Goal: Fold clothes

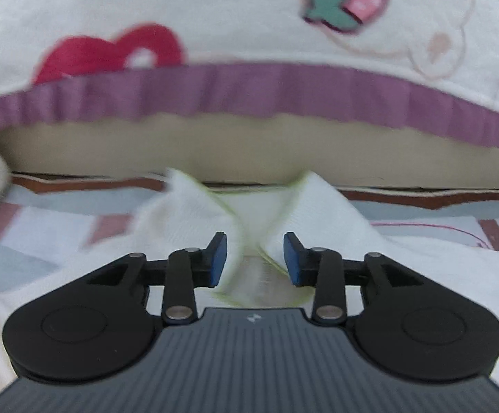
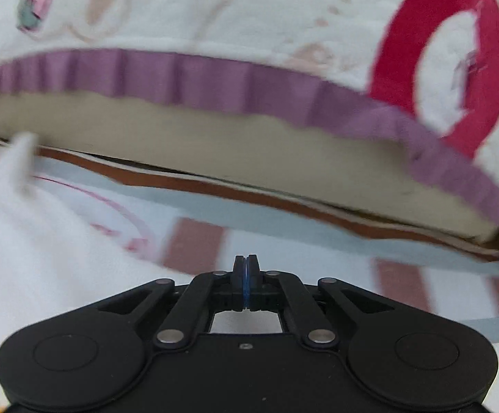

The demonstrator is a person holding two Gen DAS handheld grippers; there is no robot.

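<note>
While white garment (image 1: 194, 206) bunches between parted left hand-held gripper (image 1: 255, 260), right hand-held gripper (image 2: 246, 284) pinched empty.

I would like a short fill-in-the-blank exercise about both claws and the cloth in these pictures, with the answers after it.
1. The left claw is ____, with white cloth between its blue pads.
2. The right claw is ____, with nothing visible between its pads.
3. The ruffled band on the pillow behind is ____ in colour.

Missing words: open; shut; purple
</note>
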